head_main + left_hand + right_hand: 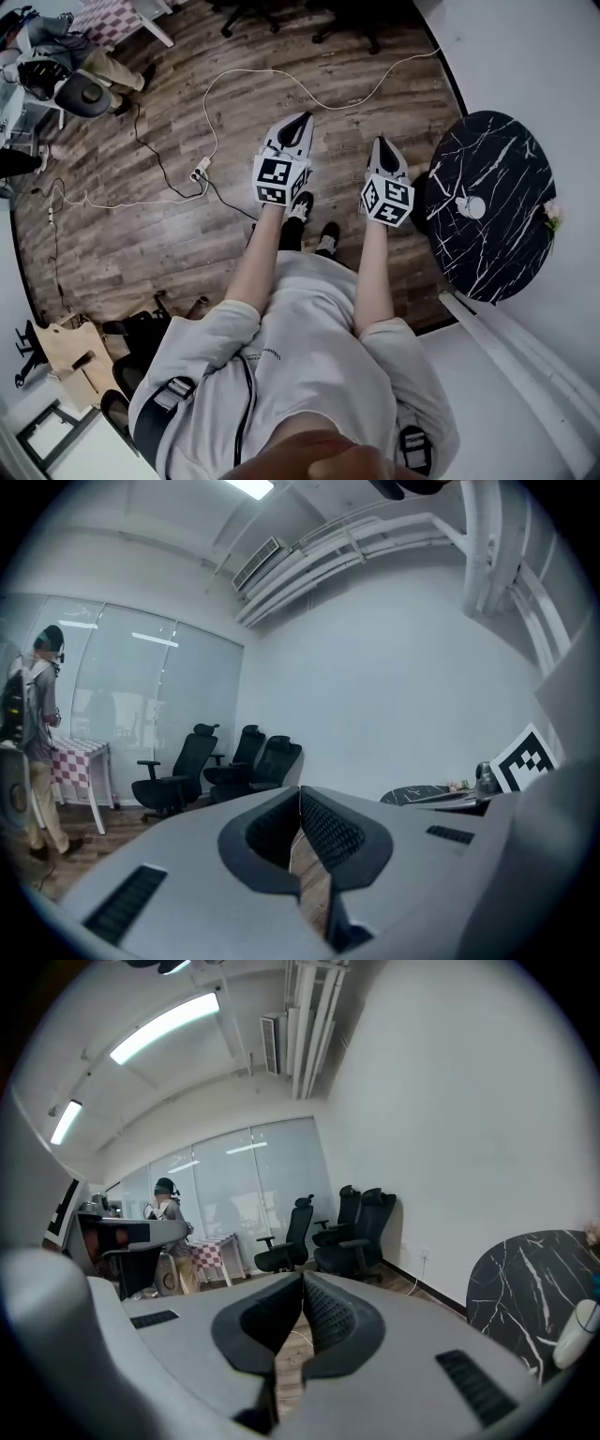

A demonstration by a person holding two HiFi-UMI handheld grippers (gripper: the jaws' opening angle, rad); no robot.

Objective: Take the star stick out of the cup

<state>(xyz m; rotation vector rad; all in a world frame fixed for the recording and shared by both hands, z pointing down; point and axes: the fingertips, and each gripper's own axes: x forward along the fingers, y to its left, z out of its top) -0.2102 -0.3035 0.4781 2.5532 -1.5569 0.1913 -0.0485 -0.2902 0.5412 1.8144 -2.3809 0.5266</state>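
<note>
The room has a wood-plank floor (141, 234) and plain white walls, with a round black marble tabletop (497, 169) at the right of the head view, close against the wall.

The left hand-held gripper (298, 127) is held out in front of the person over the floor. In its own view its jaws are together at the tips, with nothing between them. The right hand-held gripper (382, 145) is just beside it, nearer the tabletop; its jaws are also closed and empty. Both point roughly level, slightly downward. Below them in the head view are the person's black shoes (302, 208).

A white cup (475, 207) sits on the tabletop, well apart from both grippers; it also shows at the right edge of the right gripper view. The star stick is too small to make out. A small pink flower piece (551, 216) lies near the tabletop's far rim.

A white cable (281, 80) loops across the floor to a power strip (200, 171). Farther off, black office chairs (352, 1232) stand along a glass wall, and another person (169, 1208) stands by a table with a checked cloth (214, 1252).
</note>
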